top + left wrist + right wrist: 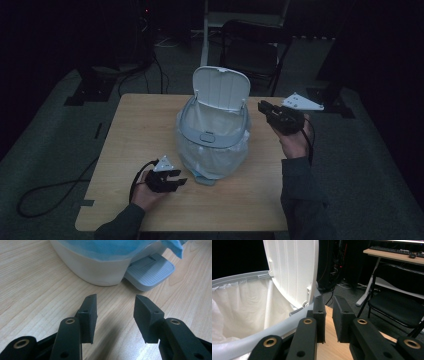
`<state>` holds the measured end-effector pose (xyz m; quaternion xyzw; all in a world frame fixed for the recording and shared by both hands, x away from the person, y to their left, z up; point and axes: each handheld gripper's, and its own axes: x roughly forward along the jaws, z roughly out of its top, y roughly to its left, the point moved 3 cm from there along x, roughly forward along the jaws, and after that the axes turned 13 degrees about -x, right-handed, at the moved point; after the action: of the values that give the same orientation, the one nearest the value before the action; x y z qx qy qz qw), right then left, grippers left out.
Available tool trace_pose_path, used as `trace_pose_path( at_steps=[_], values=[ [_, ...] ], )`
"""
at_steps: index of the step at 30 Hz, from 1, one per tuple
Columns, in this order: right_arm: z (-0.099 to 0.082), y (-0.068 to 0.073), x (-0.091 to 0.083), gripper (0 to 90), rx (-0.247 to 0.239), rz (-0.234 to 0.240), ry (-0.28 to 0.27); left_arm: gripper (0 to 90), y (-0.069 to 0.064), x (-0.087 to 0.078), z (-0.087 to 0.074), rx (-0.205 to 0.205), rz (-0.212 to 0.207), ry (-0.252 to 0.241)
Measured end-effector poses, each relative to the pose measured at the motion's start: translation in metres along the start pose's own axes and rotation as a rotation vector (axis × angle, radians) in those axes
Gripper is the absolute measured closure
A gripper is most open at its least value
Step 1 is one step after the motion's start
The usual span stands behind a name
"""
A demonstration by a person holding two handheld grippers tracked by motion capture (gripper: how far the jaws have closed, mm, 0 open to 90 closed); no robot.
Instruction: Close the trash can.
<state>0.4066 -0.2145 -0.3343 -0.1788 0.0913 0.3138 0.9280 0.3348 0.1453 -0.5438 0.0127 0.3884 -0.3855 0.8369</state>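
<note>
A white pedal bin point(212, 136) stands mid-table with its lid point(221, 87) raised and a thin pale bag point(210, 160) lining it and draped over its rim. My left gripper point(179, 178) rests low on the table at the bin's front left. Its jaws point(116, 298) stand wide open with nothing between them, and they point at the bin's base point(95, 270) and grey pedal point(150, 271). My right gripper point(262, 106) is held up beside the bin's right rim, close to the lid's hinge point(308, 293). Its jaws point(328, 299) are a narrow gap apart and hold nothing.
The wooden table point(135, 130) has bare surface left of the bin and along the front edge. A dark folding chair point(250, 45) stands behind the table, with a desk leg point(367, 290) beside it. Cables point(50, 192) trail on the floor at left.
</note>
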Motion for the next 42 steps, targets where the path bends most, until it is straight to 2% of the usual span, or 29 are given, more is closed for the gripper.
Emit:
trace_pose_path(
  at_steps=[5, 14, 28, 42],
  values=[
    [0.002, -0.002, 0.007, 83.8, 0.009, 0.018, -0.006, 54.8, -0.003, 0.002, 0.0, 0.007, -0.005, 0.004],
    [0.009, -0.007, 0.019, 89.6, 0.019, 0.02, -0.016, 54.7, -0.007, 0.004, 0.001, 0.016, -0.016, 0.007],
    [0.011, -0.017, 0.03, 90.0, 0.055, 0.037, -0.02, 54.8, -0.011, 0.009, 0.002, 0.025, -0.024, 0.018],
    [0.021, -0.019, 0.042, 90.0, 0.073, 0.09, -0.046, 54.7, -0.012, 0.011, 0.002, 0.026, -0.028, 0.018]
  ],
)
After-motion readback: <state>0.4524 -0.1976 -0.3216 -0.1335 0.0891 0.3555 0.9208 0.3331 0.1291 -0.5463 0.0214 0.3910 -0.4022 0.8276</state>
